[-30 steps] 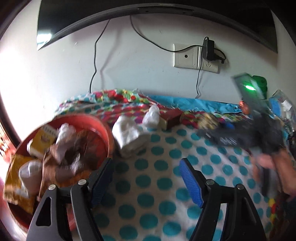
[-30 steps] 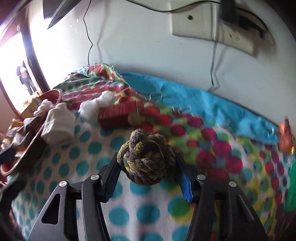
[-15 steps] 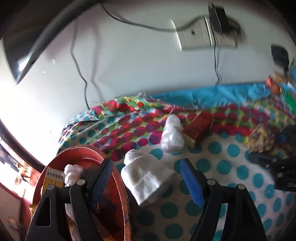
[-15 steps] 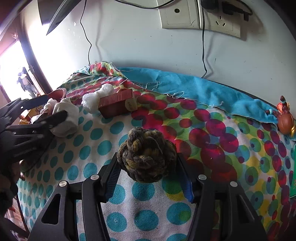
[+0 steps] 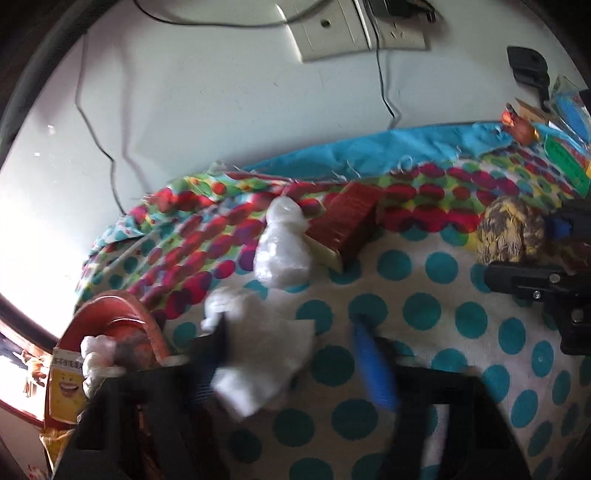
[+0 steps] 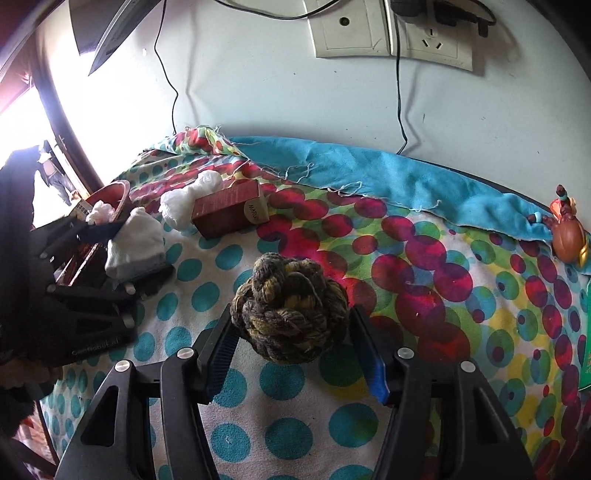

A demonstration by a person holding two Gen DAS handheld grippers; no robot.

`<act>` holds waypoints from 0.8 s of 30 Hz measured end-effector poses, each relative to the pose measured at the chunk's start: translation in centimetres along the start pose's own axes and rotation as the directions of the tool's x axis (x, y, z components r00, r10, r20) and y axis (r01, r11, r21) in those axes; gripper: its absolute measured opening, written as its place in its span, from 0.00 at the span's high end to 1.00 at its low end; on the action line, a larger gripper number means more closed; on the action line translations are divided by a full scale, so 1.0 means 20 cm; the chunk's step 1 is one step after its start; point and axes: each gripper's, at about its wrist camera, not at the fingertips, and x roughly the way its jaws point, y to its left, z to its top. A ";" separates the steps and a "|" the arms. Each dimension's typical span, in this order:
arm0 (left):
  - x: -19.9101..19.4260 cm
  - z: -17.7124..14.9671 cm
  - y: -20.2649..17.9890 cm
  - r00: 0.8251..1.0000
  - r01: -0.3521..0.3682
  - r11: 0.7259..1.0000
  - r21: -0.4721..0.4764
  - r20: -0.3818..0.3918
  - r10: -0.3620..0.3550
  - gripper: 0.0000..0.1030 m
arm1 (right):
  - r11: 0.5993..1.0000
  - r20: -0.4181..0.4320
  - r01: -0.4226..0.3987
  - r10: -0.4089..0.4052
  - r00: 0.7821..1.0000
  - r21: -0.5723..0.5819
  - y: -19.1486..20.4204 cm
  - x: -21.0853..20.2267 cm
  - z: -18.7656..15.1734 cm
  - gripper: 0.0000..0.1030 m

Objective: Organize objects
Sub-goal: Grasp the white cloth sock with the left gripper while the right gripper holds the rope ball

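Note:
My right gripper (image 6: 291, 354) is shut on a brown and yellow rope knot ball (image 6: 290, 321) and holds it above the dotted cloth; the ball also shows in the left wrist view (image 5: 511, 232). My left gripper (image 5: 291, 363) is open, its fingers on either side of a white folded cloth (image 5: 262, 354), which also shows in the right wrist view (image 6: 135, 242). Behind it lie a white plastic wad (image 5: 282, 243) and a red box (image 5: 347, 221). A red bowl (image 5: 114, 314) full of wrappers stands at the left.
A colourful dotted cloth (image 6: 424, 295) covers the table up to a white wall with sockets (image 6: 391, 33) and hanging cables. A brown crab figure (image 6: 567, 236) sits at the far right. A green packet (image 5: 565, 164) lies at the right edge.
My left gripper has moved forward and down, so its fingers now flank the white folded cloth. My right gripper still holds the rope ball and has barely shifted.

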 end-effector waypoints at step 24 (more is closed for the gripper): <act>-0.27 -0.19 0.11 0.969 0.245 0.921 -0.304 0.118 -0.219 0.84 | 0.999 0.022 0.034 -0.034 0.999 -0.022 0.02 0.00 0.00 0.47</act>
